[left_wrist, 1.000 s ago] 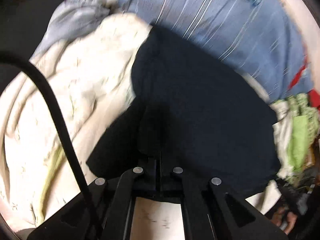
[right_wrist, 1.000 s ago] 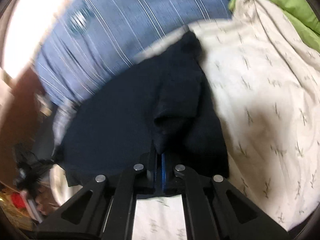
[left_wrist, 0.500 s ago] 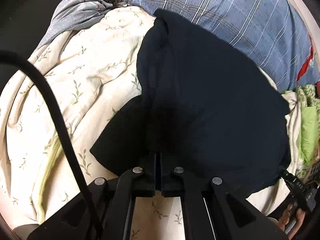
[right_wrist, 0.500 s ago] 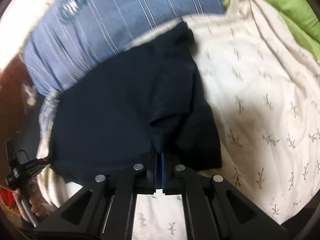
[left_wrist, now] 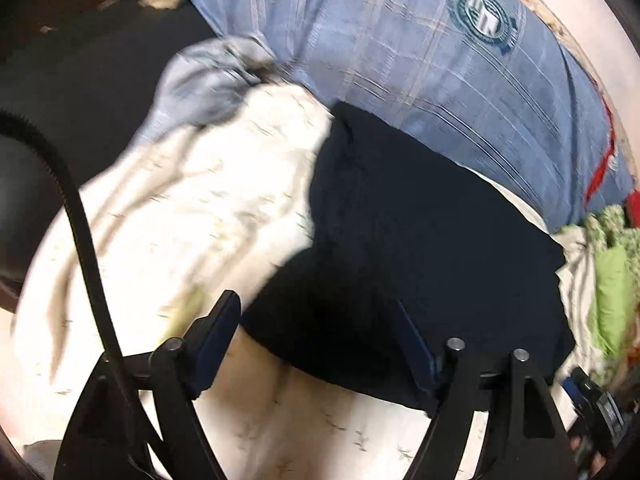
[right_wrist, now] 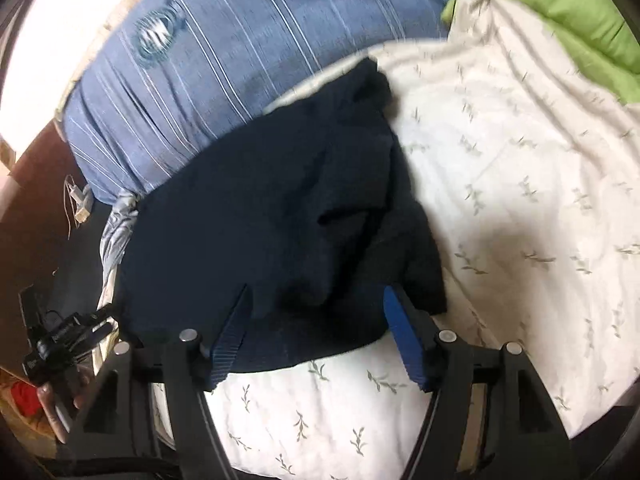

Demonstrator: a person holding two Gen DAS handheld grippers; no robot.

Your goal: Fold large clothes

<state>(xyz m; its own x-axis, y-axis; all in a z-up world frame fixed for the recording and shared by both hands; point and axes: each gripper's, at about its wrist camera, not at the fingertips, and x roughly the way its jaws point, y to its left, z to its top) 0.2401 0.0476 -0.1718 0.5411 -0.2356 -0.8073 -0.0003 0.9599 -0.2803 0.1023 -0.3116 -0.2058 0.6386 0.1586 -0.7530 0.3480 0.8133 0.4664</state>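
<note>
Leaf-print cream quilt [right_wrist: 500,184] — blue striped pillow [left_wrist: 432,72], green cushion [right_wrist: 560,4].

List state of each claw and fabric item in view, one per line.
Left claw: open, empty.
Right claw: open, empty.
Dark garment: lying on the quilt, partly folded, rumpled.
Leaf-print quilt: spread under the garment, creased.
Blue striped pillow: beyond the garment.

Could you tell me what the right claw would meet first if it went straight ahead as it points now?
Most likely the dark navy garment: the open right claw points at its near edge, though depth is unclear.
</note>
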